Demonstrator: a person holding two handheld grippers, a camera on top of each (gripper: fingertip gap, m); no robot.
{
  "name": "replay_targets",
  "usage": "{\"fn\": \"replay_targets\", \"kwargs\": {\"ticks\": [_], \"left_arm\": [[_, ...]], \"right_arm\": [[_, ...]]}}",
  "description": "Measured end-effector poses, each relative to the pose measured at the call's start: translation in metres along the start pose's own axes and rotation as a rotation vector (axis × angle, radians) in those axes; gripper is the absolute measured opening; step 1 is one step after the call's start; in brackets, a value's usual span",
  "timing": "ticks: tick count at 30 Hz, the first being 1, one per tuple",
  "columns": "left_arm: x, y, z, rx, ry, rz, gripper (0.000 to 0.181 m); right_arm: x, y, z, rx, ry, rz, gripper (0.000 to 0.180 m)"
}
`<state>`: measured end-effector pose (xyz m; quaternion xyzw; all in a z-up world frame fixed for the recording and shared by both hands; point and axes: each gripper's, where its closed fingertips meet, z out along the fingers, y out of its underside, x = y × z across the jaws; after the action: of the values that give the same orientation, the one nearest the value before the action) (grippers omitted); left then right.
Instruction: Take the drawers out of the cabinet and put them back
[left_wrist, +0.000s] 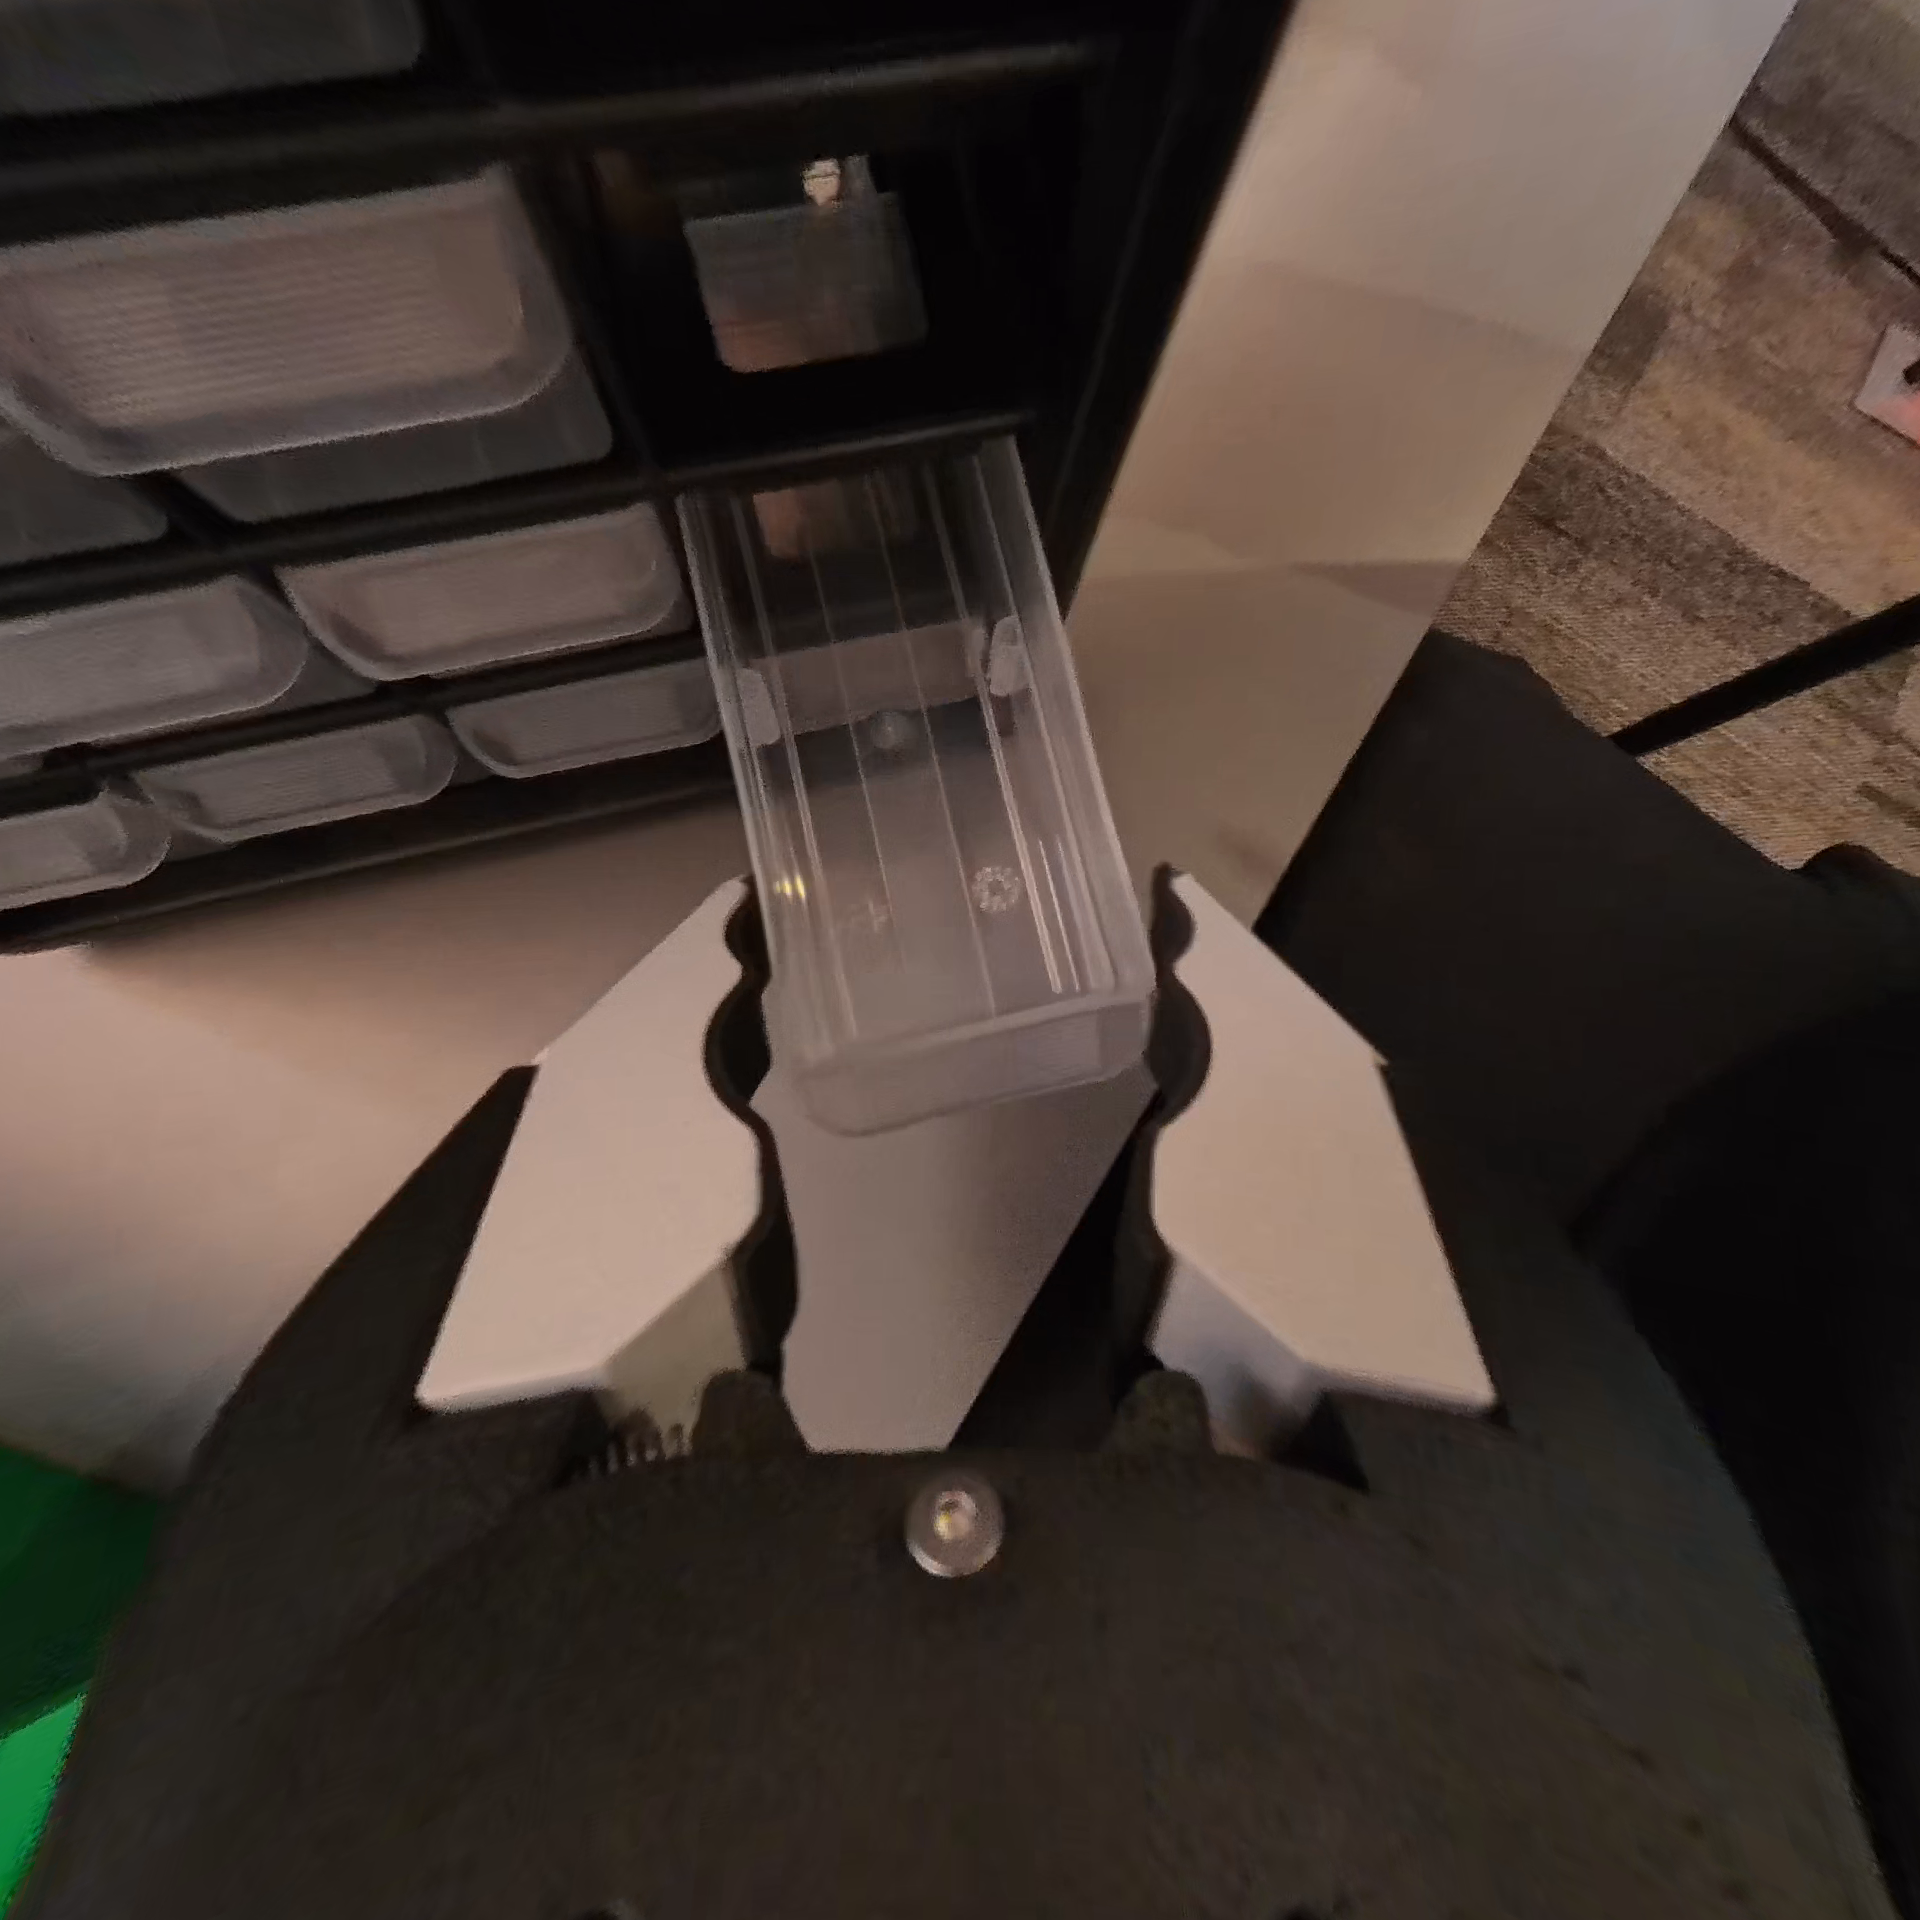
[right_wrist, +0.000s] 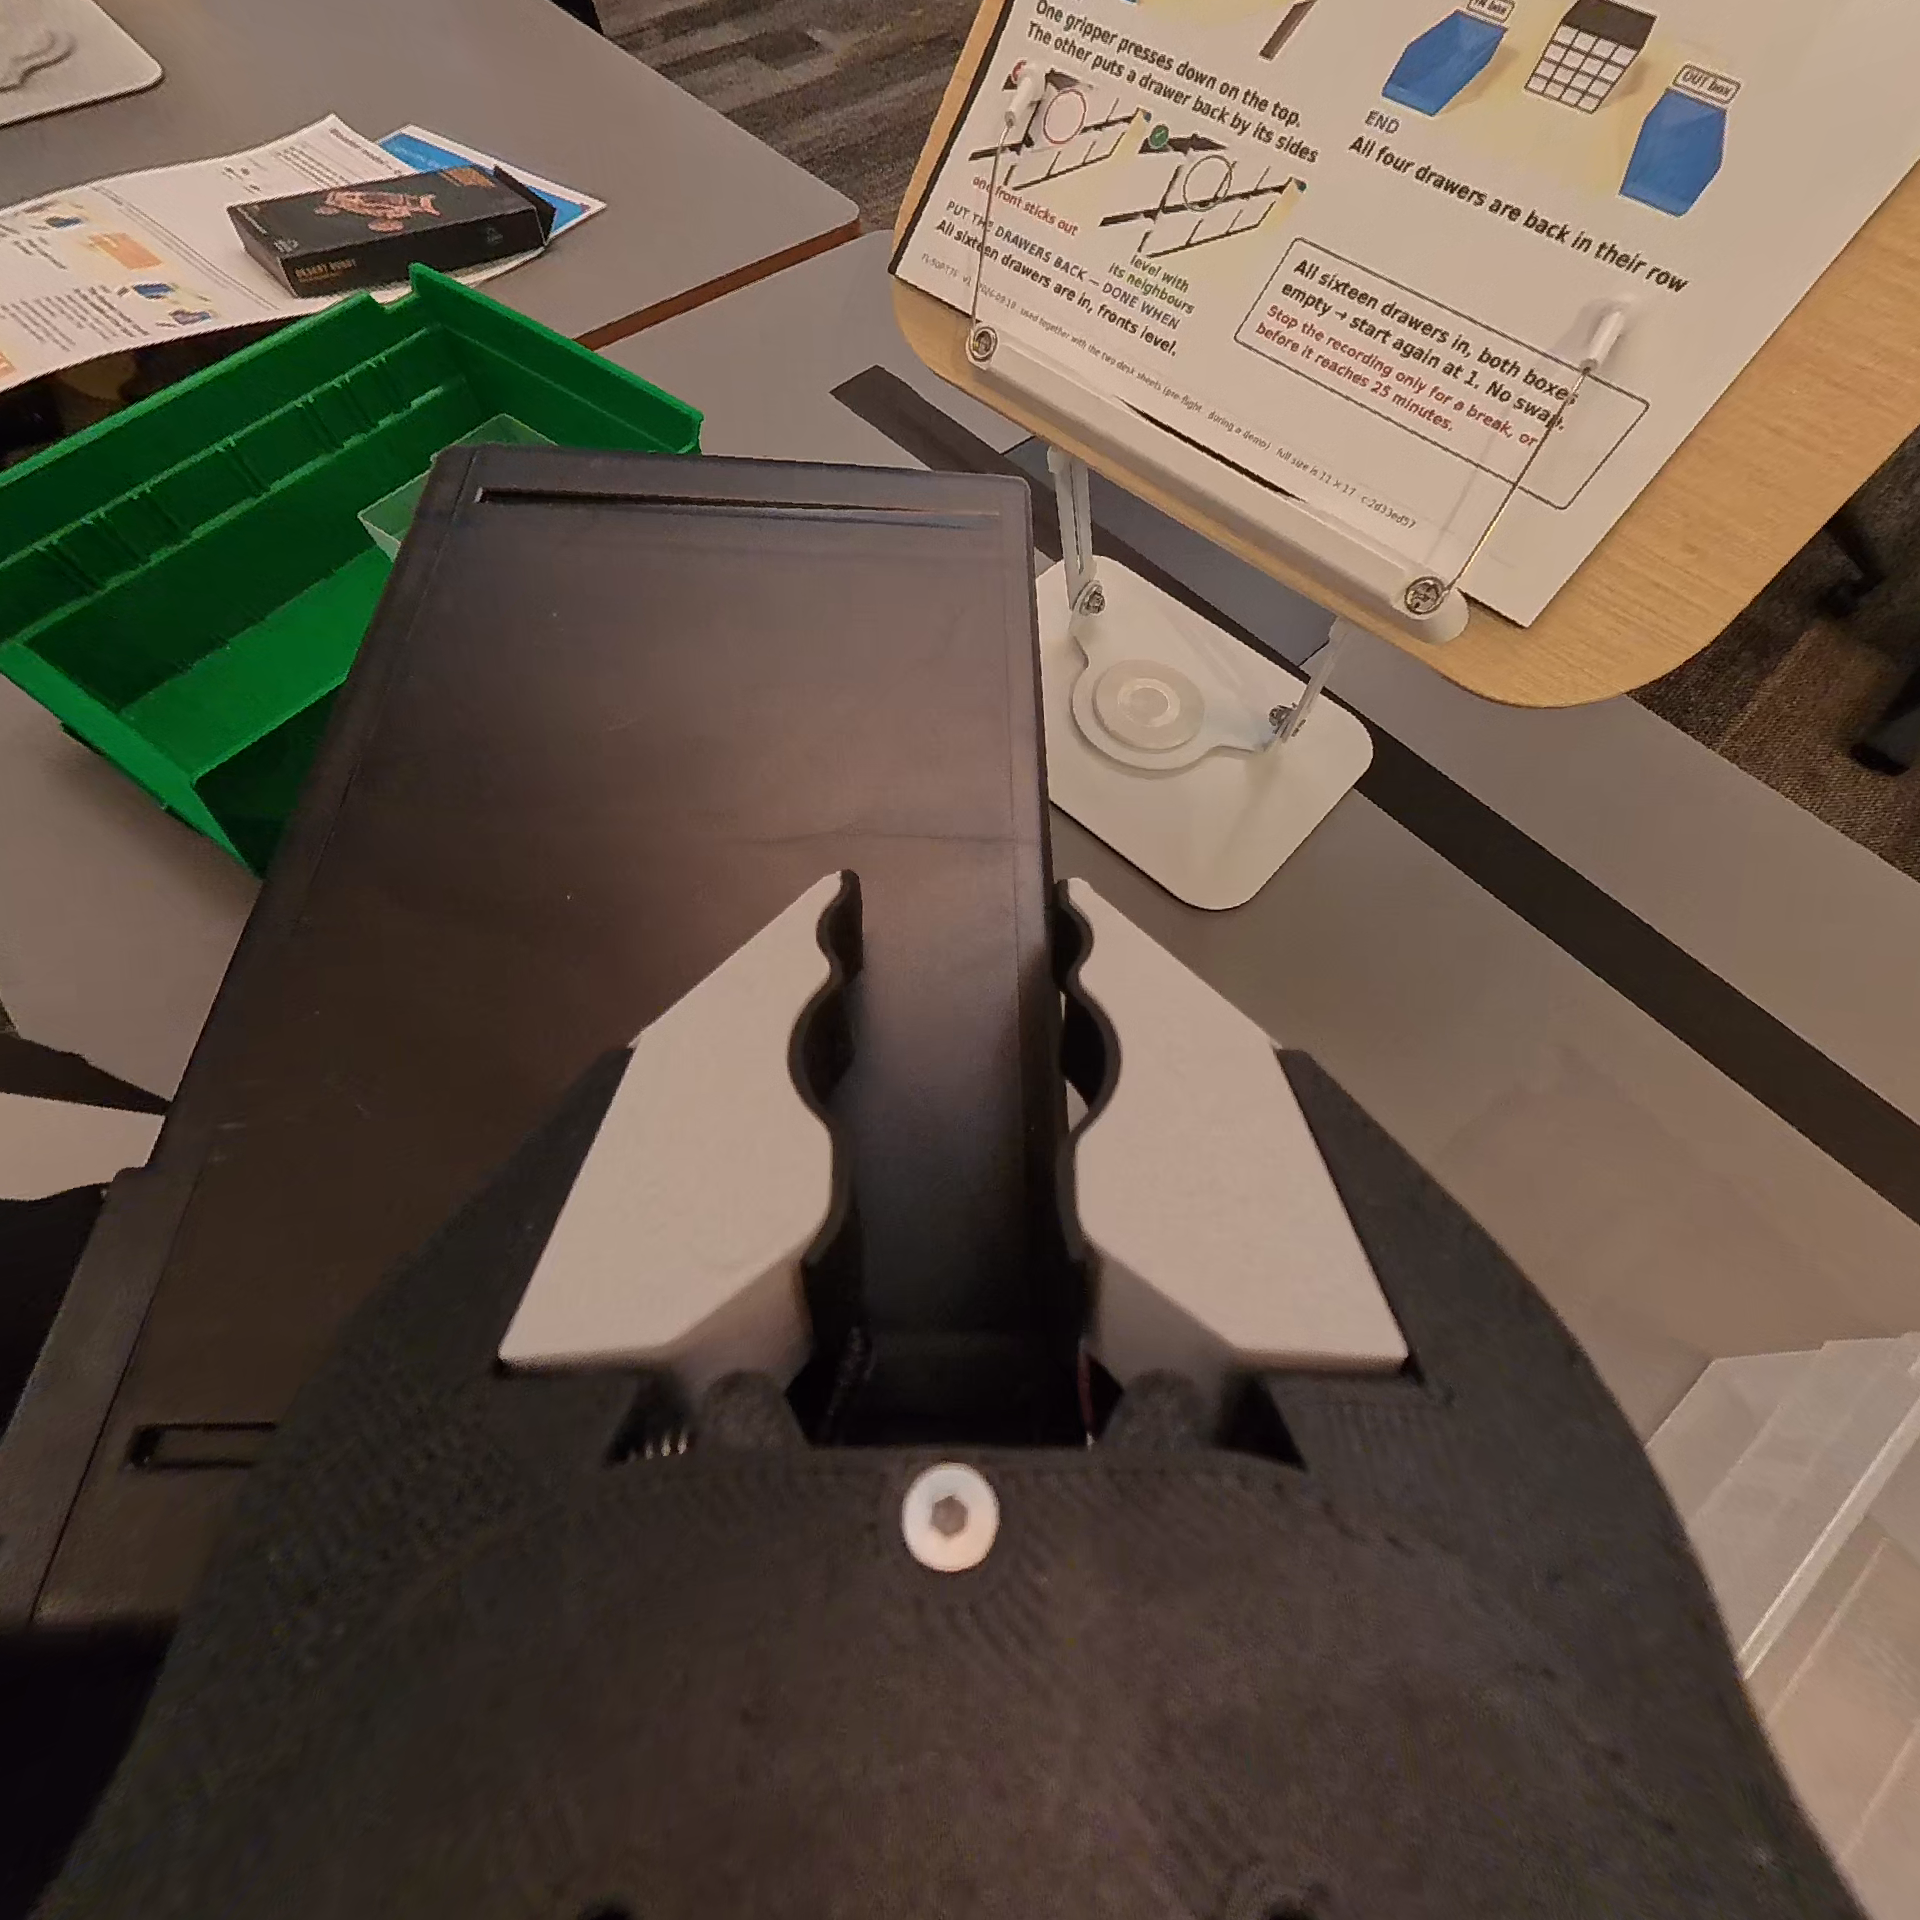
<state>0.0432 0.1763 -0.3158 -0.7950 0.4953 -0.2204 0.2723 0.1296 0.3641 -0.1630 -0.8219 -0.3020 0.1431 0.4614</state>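
Printed instruction sheet (right_wrist: 1351, 260) on stand; lettered black box (right_wrist: 390, 229); leaflets (right_wrist: 135, 260).

Grey tables (right_wrist: 1455, 1039) stand edge to edge under warm, dim light, a dark strip (right_wrist: 1558, 862) running along one. A second table (right_wrist: 623, 135) lies far left. Mottled grey-brown carpet (left_wrist: 1714, 436) covers the floor at right.

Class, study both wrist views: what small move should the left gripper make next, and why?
Probably draw straight back. The left gripper is shut on the clear drawer, whose rear still sits in the black cabinet, while the right gripper rests on the cabinet's top.
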Motion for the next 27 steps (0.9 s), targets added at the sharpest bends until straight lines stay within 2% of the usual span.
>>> {"fn": "replay_targets", "kwargs": {"ticks": [2,4,7,9,10,13,16,17,18,22,25,27], "left_arm": [[0.010,0.004,-0.008,0.007,0.035,0.030,0.091],[0.011,0.012,-0.024,0.034,0.028,0.076,0.094],[0.002,0.023,-0.050,0.103,0.022,0.083,0.082],[-0.013,0.031,-0.053,0.102,-0.008,0.062,0.072],[-0.025,0.037,-0.050,0.073,-0.052,0.050,0.064],[-0.033,0.033,-0.033,0.064,-0.069,0.073,0.061],[-0.038,0.022,-0.027,0.053,-0.093,0.066,0.070],[-0.041,0.013,-0.029,0.092,-0.112,0.074,0.059],[-0.038,0.006,-0.029,0.120,-0.095,0.083,0.057],[-0.057,-0.008,-0.017,0.118,-0.227,0.079,0.070],[-0.066,-0.017,-0.002,0.121,-0.261,-0.006,0.082],[-0.071,-0.017,0.009,0.096,-0.266,-0.039,0.084]], "right_arm": [[0.000,0.000,0.000,0.001,-0.001,0.000,0.035],[0.000,0.000,0.000,0.000,-0.001,0.000,0.035],[0.000,0.000,0.000,-0.001,-0.005,-0.001,0.035],[0.000,0.000,0.000,-0.002,-0.006,-0.001,0.035],[0.000,0.000,0.000,-0.002,-0.005,-0.001,0.035],[0.000,0.000,0.000,0.000,-0.001,-0.001,0.035],[0.004,-0.001,0.000,0.007,0.013,0.000,0.035],[0.003,-0.001,0.000,0.007,0.006,0.004,0.035],[0.003,0.000,0.000,0.007,0.004,0.004,0.035],[0.003,-0.001,0.000,0.008,0.003,0.002,0.035],[0.003,-0.001,0.000,0.011,0.001,0.002,0.035],[0.003,-0.001,0.000,0.011,0.001,0.002,0.035]]}}
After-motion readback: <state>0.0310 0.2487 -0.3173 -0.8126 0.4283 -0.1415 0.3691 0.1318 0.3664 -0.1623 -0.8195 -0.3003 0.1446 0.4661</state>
